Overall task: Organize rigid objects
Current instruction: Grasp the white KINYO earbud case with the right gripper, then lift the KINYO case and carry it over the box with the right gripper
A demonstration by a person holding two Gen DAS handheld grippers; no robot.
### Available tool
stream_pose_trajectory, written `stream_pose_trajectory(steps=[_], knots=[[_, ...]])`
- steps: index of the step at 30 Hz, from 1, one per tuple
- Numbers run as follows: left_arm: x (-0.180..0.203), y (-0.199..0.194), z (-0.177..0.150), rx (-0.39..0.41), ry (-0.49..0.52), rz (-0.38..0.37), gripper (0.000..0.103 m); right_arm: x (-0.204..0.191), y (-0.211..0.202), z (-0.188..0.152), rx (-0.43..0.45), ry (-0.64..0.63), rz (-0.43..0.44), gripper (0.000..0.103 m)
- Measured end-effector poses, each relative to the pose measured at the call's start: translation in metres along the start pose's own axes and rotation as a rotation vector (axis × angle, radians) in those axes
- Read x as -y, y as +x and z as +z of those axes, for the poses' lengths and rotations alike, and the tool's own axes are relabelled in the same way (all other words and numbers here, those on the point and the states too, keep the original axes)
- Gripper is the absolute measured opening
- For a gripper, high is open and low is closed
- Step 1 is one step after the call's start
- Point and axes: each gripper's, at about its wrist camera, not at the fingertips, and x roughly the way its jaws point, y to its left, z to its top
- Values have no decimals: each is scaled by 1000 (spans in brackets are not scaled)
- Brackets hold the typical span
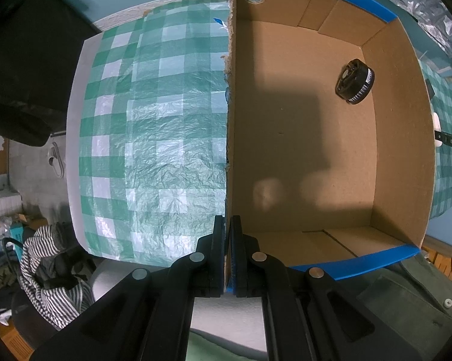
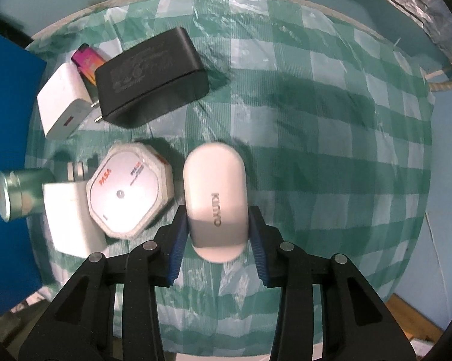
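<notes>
In the left wrist view my left gripper point(image 1: 227, 225) is shut on the left wall of an open cardboard box point(image 1: 301, 138) with blue outer sides. A black round part point(image 1: 354, 81) lies inside at the far right. In the right wrist view my right gripper point(image 2: 216, 219) is shut on a white oval KINYO case point(image 2: 215, 192), held just above the checked cloth. To its left lie a white hexagonal PISA device point(image 2: 126, 192), a white charger point(image 2: 71, 219), a black power adapter point(image 2: 150, 78), another white charger point(image 2: 62, 102), a pink lighter point(image 2: 87, 60) and a green jar point(image 2: 18, 189).
The table wears a green-and-white checked plastic cloth point(image 1: 153, 126). The box's blue wall point(image 2: 6, 180) stands at the left of the right wrist view. Striped clothing point(image 1: 51, 273) and clutter lie on the floor beyond the table's left edge. Silver foil point(image 2: 412, 3) hangs at the top right.
</notes>
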Motion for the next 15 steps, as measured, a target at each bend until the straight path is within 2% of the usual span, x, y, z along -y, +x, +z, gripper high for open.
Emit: stream_pose_trajectory(steps=[7,9,15], knots=[[0,0,0,1,-1,0,3,-6,5,14,7,-7,-4,44],[0,0,0,1,0,1,3,-6,5,17,10,4,-1,37],[0,0,0,1,0,1,3,-5,-8,18,36,13,2,37]])
